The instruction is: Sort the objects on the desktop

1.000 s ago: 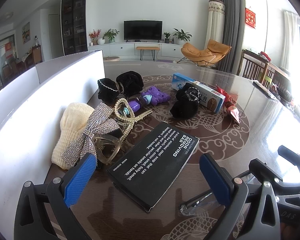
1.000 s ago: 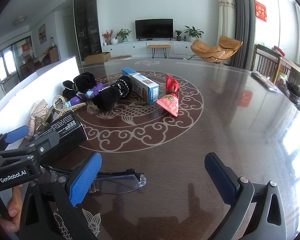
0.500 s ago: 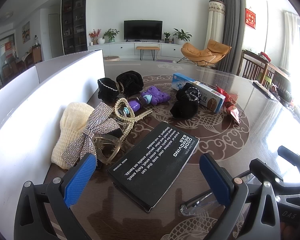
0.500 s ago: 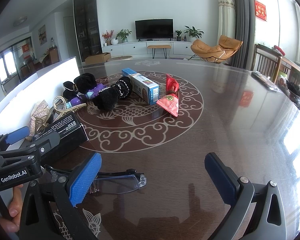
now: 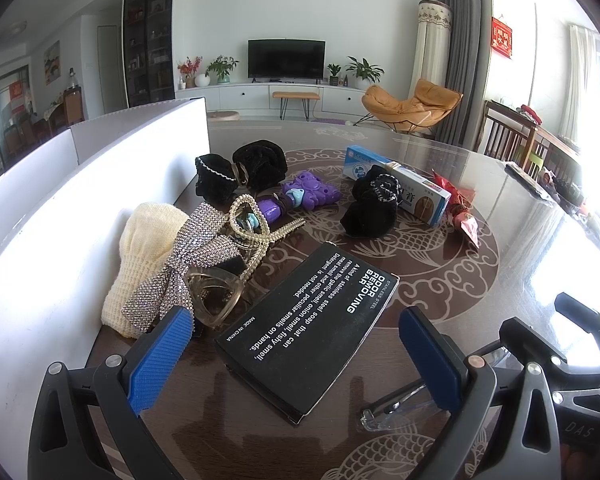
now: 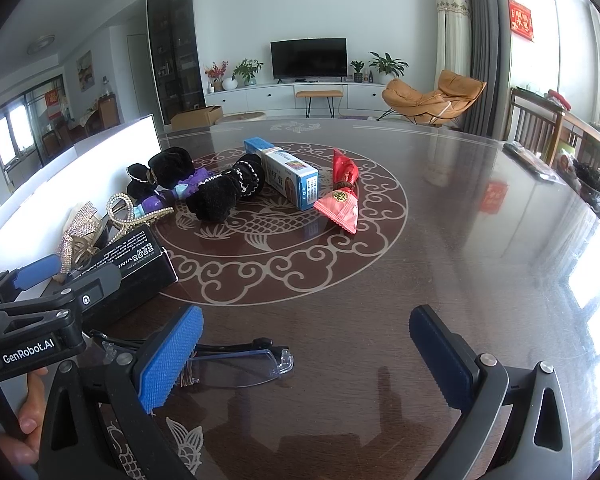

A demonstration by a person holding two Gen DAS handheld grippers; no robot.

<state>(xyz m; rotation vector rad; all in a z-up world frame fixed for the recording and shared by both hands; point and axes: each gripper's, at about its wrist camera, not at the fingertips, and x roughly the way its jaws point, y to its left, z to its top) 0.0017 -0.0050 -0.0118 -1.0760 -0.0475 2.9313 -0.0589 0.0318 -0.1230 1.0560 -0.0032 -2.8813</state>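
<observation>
Left gripper (image 5: 296,354): fingers spread wide and empty, hovering low over the near end of the black box.
Right gripper (image 6: 306,358): fingers spread wide, holding nothing, low over the desk (image 6: 440,240) with the clear glasses just beside its left pad.
Black box (image 5: 306,330): lies flat on the desk with white "ODOR REMOVING BAR" print facing up, between the left gripper's two pads in that view.
Clear glasses (image 6: 236,364): folded, resting on the desk near the front edge, to the right of the black box.
Hair accessories: a cream knit piece (image 5: 140,256), a rhinestone bow (image 5: 188,260), a pearl clip (image 5: 252,220) and a translucent claw clip (image 5: 214,294) heaped against the white board (image 5: 40,216) at the left.
Further back: black scrunchies (image 5: 256,166), a purple toy (image 5: 308,194), another black scrunchie (image 5: 370,208).
Blue and white carton (image 6: 288,174): on the round pattern, with a red packet (image 6: 342,200) just beside it.
</observation>
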